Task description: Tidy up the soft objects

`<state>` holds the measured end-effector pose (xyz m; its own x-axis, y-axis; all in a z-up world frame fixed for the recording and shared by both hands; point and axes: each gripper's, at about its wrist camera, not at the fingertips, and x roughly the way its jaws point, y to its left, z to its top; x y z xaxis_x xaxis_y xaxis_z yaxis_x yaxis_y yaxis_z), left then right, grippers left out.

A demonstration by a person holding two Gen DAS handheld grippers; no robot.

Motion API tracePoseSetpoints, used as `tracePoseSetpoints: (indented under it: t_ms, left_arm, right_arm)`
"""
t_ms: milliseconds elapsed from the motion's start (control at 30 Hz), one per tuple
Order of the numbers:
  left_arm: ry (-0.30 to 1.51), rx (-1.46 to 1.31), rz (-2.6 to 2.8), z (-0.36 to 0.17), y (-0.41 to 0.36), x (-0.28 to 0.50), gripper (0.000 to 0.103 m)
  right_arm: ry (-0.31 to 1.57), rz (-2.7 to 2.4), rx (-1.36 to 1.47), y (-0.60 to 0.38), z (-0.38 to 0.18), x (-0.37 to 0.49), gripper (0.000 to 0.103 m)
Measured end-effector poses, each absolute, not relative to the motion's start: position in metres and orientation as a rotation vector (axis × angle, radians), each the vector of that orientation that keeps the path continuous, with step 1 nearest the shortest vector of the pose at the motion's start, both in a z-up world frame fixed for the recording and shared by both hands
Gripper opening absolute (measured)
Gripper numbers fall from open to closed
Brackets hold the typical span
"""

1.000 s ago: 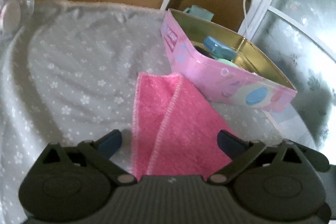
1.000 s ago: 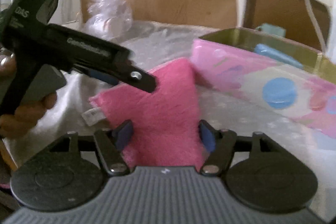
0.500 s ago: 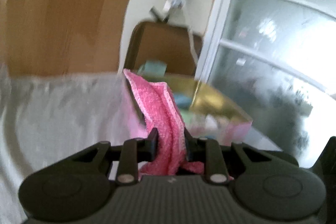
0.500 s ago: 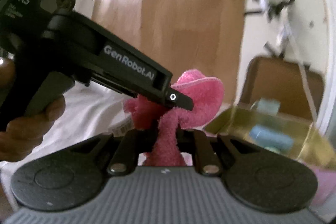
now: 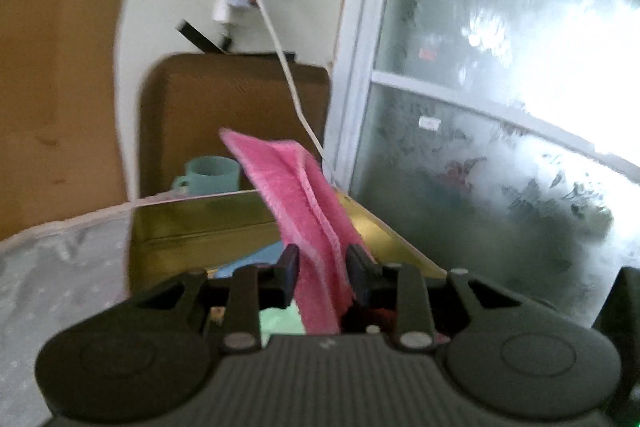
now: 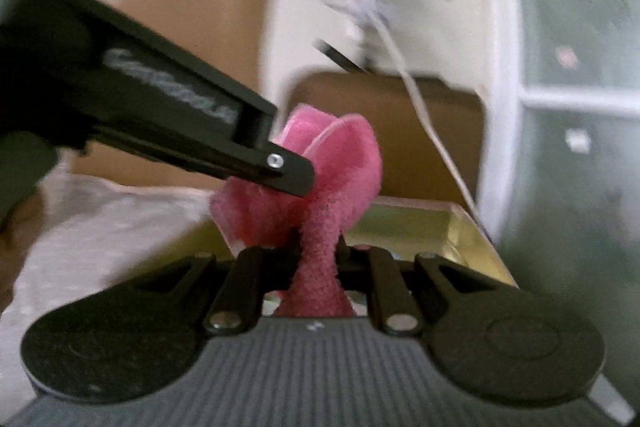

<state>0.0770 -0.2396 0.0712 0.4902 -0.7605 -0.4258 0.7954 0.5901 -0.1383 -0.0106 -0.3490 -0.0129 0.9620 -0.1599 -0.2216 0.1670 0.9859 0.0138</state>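
In the left wrist view, a grey dotted cloth (image 5: pixel 60 267) covers the surface at far left. Just right of it stands an open box (image 5: pixel 200 223) with a gold inside; a teal mug (image 5: pixel 212 175) stands behind it. The left claw (image 5: pixel 323 277) is clamped on a pink towel (image 5: pixel 296 195), which is held above the box. The towel's long axis runs from the fingers up and away, leaning left, with its stitched hem along the middle. Frosted glass (image 5: pixel 500 107) fills the right.

In the right wrist view, the left claw (image 6: pixel 280 167) reaches in from the left; white lettering on its side is too blurred to read. The right claw (image 6: pixel 320 259) pinches the towel (image 6: pixel 340 163) into a narrow upright neck, the bunched end flaring above, over the box (image 6: pixel 420 227).
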Motion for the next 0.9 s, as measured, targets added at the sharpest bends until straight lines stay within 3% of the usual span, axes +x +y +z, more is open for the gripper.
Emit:
tracePoseSetpoints:
  t_ms: [33, 67, 100, 133, 167, 233, 467, 700, 800, 900]
  left_arm:
    - [0.484, 0.091, -0.945, 0.067, -0.252, 0.082, 0.061]
    - [0.494, 0.106, -0.929, 0.060, -0.267, 0.089, 0.064]
    - [0.504, 0.120, -0.899, 0.054, -0.278, 0.095, 0.065]
    - [0.513, 0.128, -0.862, 0.048, -0.285, 0.101, 0.065]
    - [0.532, 0.132, -0.825, 0.042, -0.291, 0.107, 0.065]
    - [0.589, 0.093, -0.790, 0.033, -0.289, 0.117, 0.069]
    - [0.618, 0.017, -0.696, 0.030, -0.249, 0.110, 0.072]
    - [0.601, 0.031, -0.628, 0.037, -0.203, 0.065, 0.095]
    - [0.592, 0.048, -0.580, 0.037, -0.180, 0.043, 0.103]
    - [0.597, 0.066, -0.541, 0.035, -0.159, 0.024, 0.103]
  right_arm:
    - [0.249, -0.193, 0.047, -0.358, -0.016, -0.002, 0.024]
    - [0.288, -0.218, 0.054, -0.367, -0.020, 0.010, 0.028]
    - [0.334, -0.231, 0.053, -0.374, -0.023, 0.021, 0.045]
    - [0.357, -0.250, 0.049, -0.380, -0.027, 0.028, 0.054]
    - [0.348, -0.271, 0.051, -0.385, -0.028, 0.027, 0.053]
    - [0.324, -0.266, 0.048, -0.389, -0.026, 0.020, 0.065]
    - [0.166, -0.265, 0.093, -0.380, -0.020, -0.036, 0.068]
    - [0.075, -0.256, 0.193, -0.348, -0.016, -0.094, 0.069]
    - [0.082, -0.240, 0.280, -0.341, -0.016, -0.109, 0.075]
    - [0.126, -0.214, 0.359, -0.334, -0.019, -0.120, 0.082]
